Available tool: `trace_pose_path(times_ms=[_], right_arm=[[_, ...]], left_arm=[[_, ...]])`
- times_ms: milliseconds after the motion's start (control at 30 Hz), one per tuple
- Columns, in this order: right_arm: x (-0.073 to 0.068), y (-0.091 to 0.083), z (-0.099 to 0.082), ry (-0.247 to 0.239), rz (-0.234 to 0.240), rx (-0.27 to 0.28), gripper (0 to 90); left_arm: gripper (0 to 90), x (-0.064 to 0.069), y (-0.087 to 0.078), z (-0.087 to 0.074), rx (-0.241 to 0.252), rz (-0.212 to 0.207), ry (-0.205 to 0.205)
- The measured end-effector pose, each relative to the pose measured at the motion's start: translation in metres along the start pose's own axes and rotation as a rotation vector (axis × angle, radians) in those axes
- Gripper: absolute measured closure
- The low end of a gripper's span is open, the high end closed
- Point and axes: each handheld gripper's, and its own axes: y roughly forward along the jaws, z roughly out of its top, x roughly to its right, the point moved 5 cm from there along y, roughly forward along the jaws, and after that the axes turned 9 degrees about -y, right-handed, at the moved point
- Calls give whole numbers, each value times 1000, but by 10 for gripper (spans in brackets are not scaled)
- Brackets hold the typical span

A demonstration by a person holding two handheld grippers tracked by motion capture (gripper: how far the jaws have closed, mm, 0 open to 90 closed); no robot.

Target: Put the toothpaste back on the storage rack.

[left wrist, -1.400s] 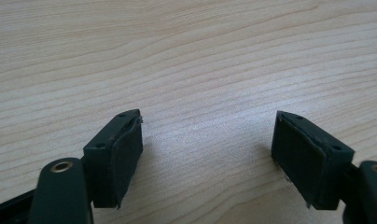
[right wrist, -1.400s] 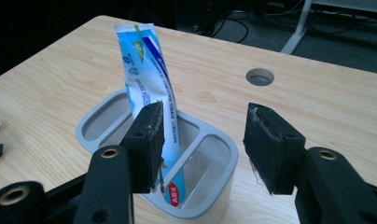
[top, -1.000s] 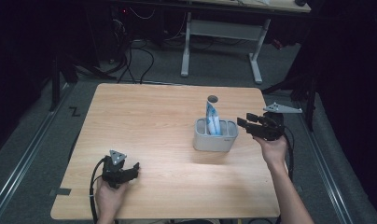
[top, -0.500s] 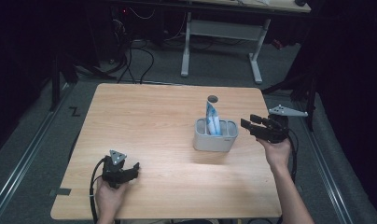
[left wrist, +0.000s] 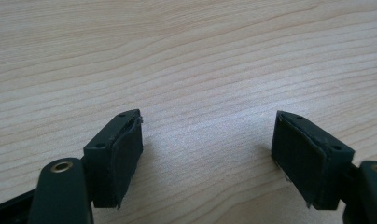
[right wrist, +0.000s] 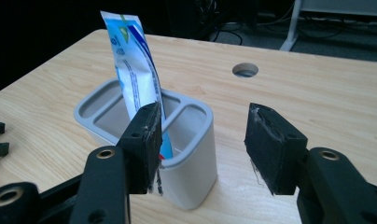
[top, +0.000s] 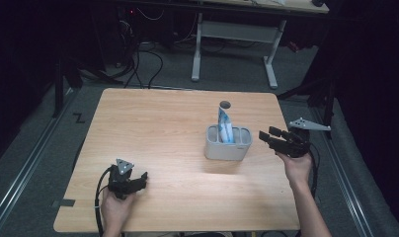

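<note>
A grey plastic holder (top: pixel 228 148) with several compartments stands right of the table's middle. A blue and white tube (top: pixel 224 123) stands upright in one of its compartments. My right gripper (top: pixel 267 137) hovers just right of the holder, pointing at it, open with nothing between its jaws. In the right gripper view the holder (right wrist: pixel 186 177) and the tube (right wrist: pixel 133 70) sit close ahead of the open right gripper (right wrist: pixel 203 123). My left gripper (top: pixel 140 178) rests near the table's front left, open. In the left gripper view the left gripper (left wrist: pixel 207 149) holds only bare wood between its jaws.
The wooden table (top: pixel 163 123) has a round cable hole (top: pixel 225 104) behind the holder. Dark floor, cables and a white desk frame (top: pixel 237 39) lie beyond the far edge. The table's right edge runs close beside my right hand.
My right gripper has drifted a little right and towards the near edge, away from the holder. The left gripper has stayed put.
</note>
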Motion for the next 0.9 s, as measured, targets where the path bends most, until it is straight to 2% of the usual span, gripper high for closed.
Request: trace_pose_path(times_ms=[200, 600, 900], right_arm=[[7, -6, -12, 39, -9, 4, 460], [11, -10, -28, 59, -22, -4, 460], [12, -9, -44, 71, -26, -38, 460]], left_arm=[[252, 0, 0, 0, 0, 0, 0], [252, 0, 0, 0, 0, 0, 0], [252, 0, 0, 0, 0, 0, 0]])
